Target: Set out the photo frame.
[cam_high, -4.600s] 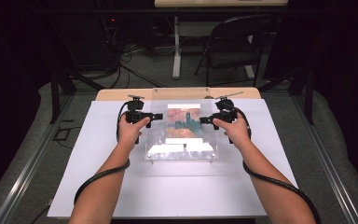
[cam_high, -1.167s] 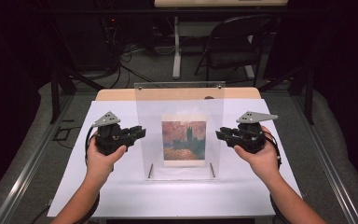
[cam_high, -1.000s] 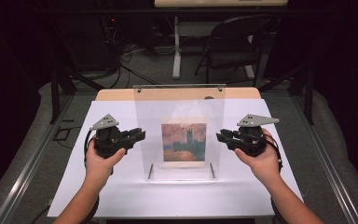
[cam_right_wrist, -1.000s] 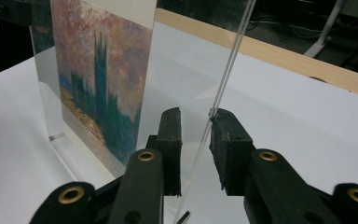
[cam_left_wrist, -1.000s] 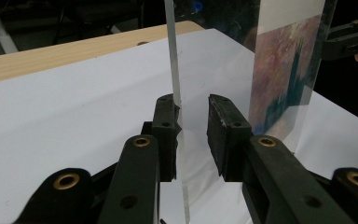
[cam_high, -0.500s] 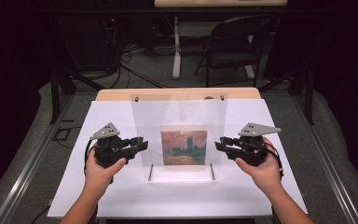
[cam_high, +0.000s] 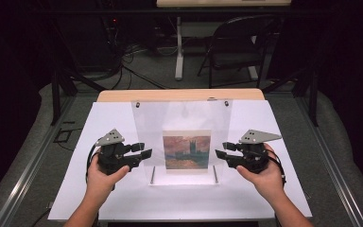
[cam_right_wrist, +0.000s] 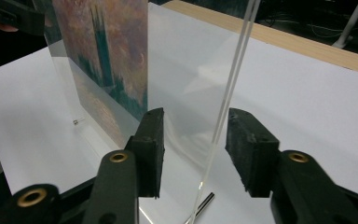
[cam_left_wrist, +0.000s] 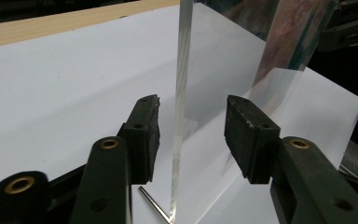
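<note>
Clear plastic: the see-through frame [cam_high: 182, 137] stands up tall on the white worktop [cam_high: 75, 189], near its middle, with its flat face toward the person.
Picture: a small painting [cam_high: 186, 152] of a tower and a red sky sits low inside the frame.
Feet: two thin metal pins [cam_high: 152, 174] stick out at the bottom and seem to prop it up.
Long way: the frame's side edges run straight up and down.
Left claw [cam_high: 142, 154]: it is just beside the frame's left edge. In the left gripper view the clear edge [cam_left_wrist: 181, 107] runs up between the two black jaws. The jaws are wide apart and do not touch it.
Right claw [cam_high: 220, 154]: it is just beside the right edge. In the right gripper view the edge [cam_right_wrist: 230, 102] runs up between its jaws too, wide apart and not touching.
Which is nearer: both look about the same.
Holding: nothing. The frame stands by itself.
</note>
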Tool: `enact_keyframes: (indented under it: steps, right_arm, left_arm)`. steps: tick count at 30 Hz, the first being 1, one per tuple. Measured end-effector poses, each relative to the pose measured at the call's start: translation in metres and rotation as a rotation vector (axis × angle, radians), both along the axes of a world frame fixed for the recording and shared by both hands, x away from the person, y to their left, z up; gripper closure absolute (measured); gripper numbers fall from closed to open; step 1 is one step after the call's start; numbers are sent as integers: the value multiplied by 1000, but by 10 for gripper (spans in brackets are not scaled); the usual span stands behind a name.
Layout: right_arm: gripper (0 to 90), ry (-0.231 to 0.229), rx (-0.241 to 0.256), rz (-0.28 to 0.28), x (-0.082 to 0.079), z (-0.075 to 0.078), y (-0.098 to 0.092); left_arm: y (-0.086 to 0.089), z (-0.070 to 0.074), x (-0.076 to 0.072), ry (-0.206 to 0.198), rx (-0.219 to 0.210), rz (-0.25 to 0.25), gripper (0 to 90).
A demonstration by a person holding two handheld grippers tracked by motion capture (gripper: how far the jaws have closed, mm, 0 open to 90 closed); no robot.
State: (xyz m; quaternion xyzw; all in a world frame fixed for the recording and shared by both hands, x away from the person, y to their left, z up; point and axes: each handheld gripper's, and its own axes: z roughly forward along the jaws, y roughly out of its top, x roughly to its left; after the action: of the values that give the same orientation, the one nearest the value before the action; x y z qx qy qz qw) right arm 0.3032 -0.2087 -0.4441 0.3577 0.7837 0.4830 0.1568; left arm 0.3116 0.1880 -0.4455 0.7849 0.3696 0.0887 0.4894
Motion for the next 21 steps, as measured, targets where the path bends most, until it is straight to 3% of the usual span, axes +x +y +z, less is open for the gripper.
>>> enact_keyframes:
  steps: [14, 21]
  right_arm:
    - [321, -22, 16, -4, -5, -2, -6]
    - [311, -57, 6, -48, -14, -9, -19]
  left_arm:
    - [9, -2, -6, -32, 24, 60, 344]
    - [23, -5, -20, -77, 17, 110, 328]
